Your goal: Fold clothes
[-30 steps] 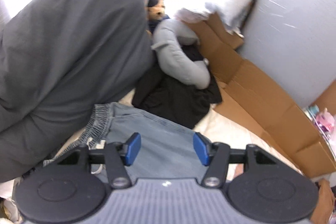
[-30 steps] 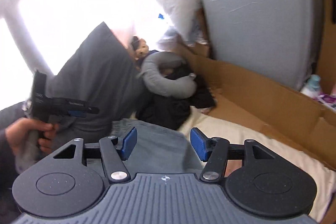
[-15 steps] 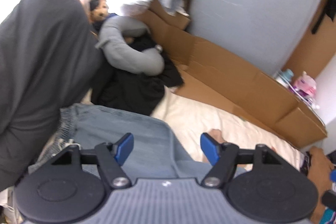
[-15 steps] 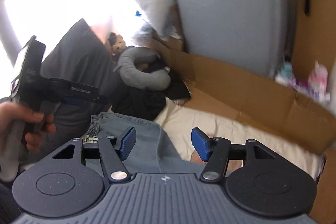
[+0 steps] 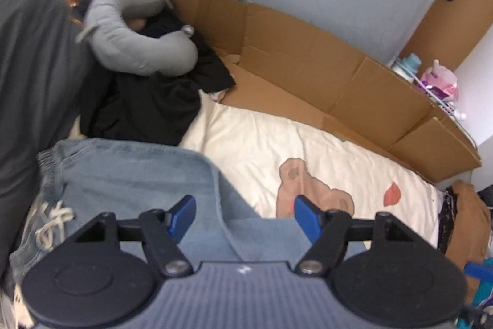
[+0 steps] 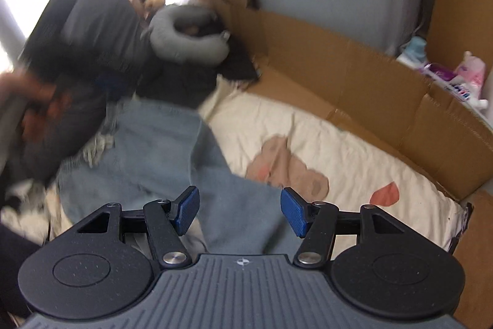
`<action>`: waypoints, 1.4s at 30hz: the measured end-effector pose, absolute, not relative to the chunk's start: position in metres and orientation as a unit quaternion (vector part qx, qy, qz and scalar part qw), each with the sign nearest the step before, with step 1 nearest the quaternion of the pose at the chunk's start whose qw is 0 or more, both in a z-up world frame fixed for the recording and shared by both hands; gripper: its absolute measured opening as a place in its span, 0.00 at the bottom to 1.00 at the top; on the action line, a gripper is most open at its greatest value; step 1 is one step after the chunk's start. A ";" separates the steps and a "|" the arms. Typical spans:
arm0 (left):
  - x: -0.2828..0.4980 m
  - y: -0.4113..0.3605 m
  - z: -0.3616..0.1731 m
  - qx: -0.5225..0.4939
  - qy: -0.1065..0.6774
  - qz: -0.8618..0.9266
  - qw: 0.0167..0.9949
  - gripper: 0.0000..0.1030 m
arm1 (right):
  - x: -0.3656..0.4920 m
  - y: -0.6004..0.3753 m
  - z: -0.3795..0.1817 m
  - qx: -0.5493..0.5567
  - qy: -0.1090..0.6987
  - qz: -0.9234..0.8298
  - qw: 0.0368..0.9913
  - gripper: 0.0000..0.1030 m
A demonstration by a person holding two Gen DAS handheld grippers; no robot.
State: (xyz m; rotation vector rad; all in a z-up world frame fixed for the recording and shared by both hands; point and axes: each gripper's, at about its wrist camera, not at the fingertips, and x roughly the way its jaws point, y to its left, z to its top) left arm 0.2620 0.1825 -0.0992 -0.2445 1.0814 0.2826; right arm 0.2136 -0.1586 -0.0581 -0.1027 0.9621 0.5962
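Light blue denim shorts (image 5: 129, 174) with an elastic waistband and a white drawstring (image 5: 50, 224) lie on the cream bedsheet (image 5: 262, 141). My left gripper (image 5: 245, 216) hovers open just above their near part, blue pads apart and empty. In the right wrist view the same shorts (image 6: 160, 150) spread toward the left, and my right gripper (image 6: 238, 210) is open over their lower edge with nothing held. A blurred hand (image 6: 37, 100) holding the left gripper shows at the far left of that view.
A grey neck pillow (image 5: 132, 39) rests on a black garment (image 5: 148, 104) at the bed's head. A dark grey pillow (image 5: 34, 57) lies left. Cardboard panels (image 5: 323, 67) line the wall side. A brown item (image 5: 468, 221) sits at the right edge.
Both wrist views have swung to the right, showing more of the bedsheet with its bear print and the cardboard. Both grippers stay open and empty over the shorts.
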 end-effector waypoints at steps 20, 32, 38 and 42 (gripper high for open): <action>0.273 0.181 -0.231 -0.047 0.568 0.151 0.808 0.68 | 0.166 -0.182 -0.259 -0.052 0.467 0.315 0.824 0.63; 0.238 0.172 -0.230 -0.065 0.528 0.146 0.834 0.77 | 0.130 -0.160 -0.305 -0.030 0.449 0.274 0.850 0.63; 0.241 0.186 -0.253 -0.117 0.543 0.152 0.818 0.73 | 0.126 -0.151 -0.323 -0.086 0.452 0.278 0.844 0.64; 0.243 0.186 -0.256 -0.122 0.537 0.145 0.822 0.73 | 0.120 -0.148 -0.324 -0.100 0.452 0.277 0.842 0.67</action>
